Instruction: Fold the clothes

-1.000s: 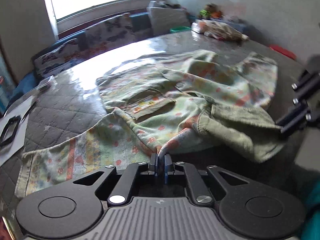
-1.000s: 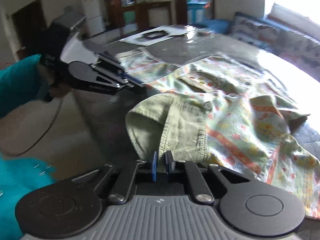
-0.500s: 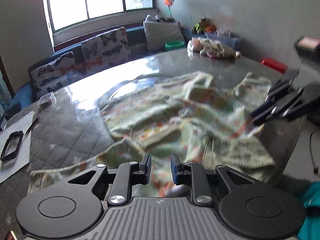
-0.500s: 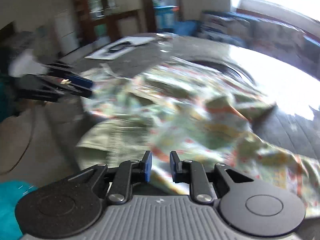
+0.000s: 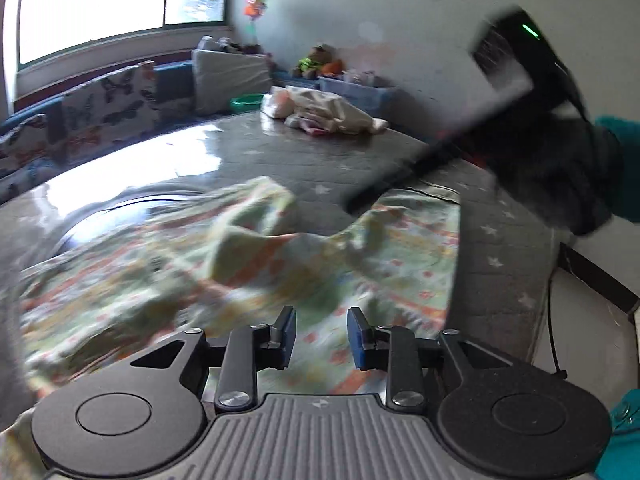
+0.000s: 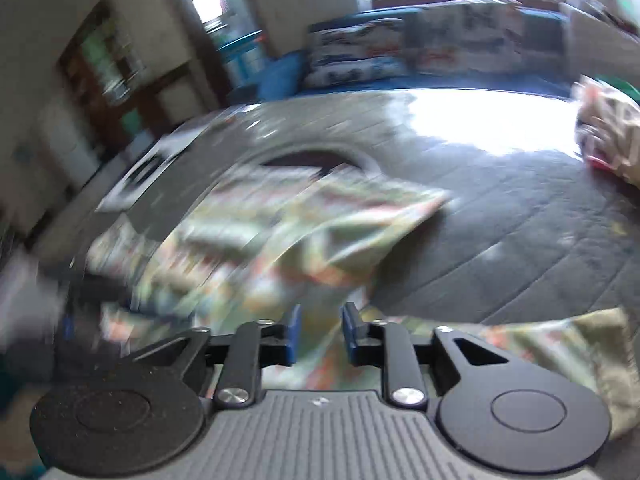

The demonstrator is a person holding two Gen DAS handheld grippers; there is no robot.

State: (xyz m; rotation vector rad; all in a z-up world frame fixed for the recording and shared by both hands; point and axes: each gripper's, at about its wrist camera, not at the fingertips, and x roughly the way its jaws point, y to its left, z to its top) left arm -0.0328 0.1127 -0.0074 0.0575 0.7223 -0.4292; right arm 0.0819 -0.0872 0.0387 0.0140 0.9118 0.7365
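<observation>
Daylight from the window (image 5: 120,0) glares off the grey quilted table (image 5: 280,168), with butterfly cushions (image 5: 100,108) on the bench behind its left side. Moving rightward, the printed shirt (image 5: 240,264) lies crumpled across the near half of the table, one part humped up at its middle and an edge spread flatter toward the right. It looks light, soft and limp, so it should drag and wrinkle rather than slide as one piece; a hem corner or the flat right edge seems the best place to pinch. The left gripper (image 5: 321,334) hovers over the cloth, its jaws opening and nothing pinched between them. The right gripper (image 6: 319,334) is the same, jaws opening above the fabric and free of it. Farther right, a bundle of other clothes (image 5: 328,114) sits well apart near the far edge, and the right tool's blurred body crosses the left view above the shirt's right side.
</observation>
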